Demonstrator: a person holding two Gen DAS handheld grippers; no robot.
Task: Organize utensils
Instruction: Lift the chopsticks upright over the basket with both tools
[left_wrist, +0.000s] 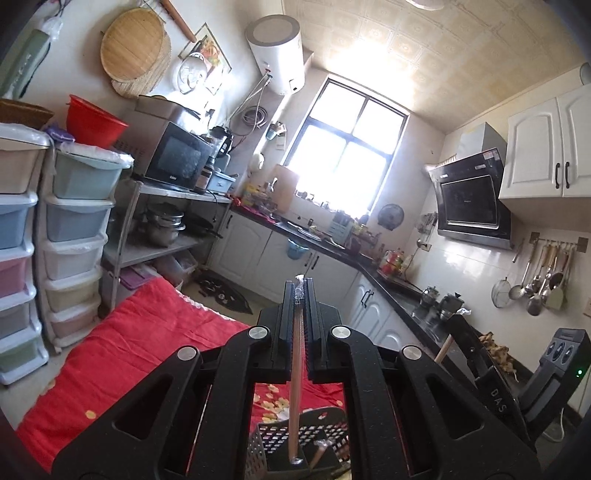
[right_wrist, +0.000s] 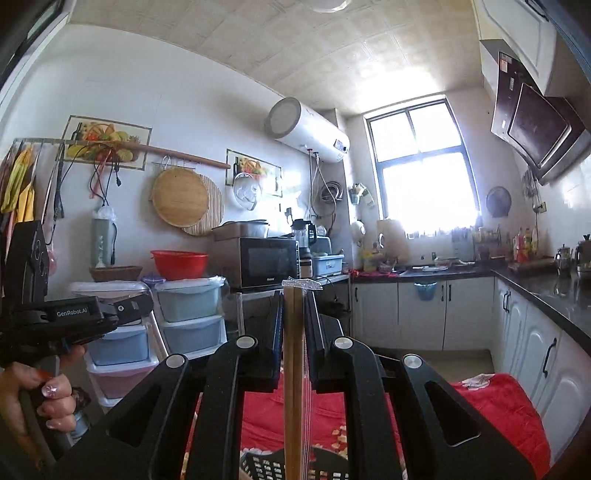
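Overhead, both grippers are pointing up toward the kitchen ceiling. Left gripper (left_wrist: 301, 295) is clenching a plastic-wrapped stick (left_wrist: 296, 369), probably a chopstick pair, though the wrapping blurs it; its lower end is dipping into the black perforated basket (left_wrist: 266, 443) sitting on the red cloth (left_wrist: 147, 332). Right gripper (right_wrist: 294, 302) is gripping wrapped wooden chopsticks (right_wrist: 293, 369) upright, with their lower ends reaching toward the same basket at the frame's bottom edge. Another handle seems to be lying in the basket already. Judged progress: sorting is partly done; both held items are awaiting release.
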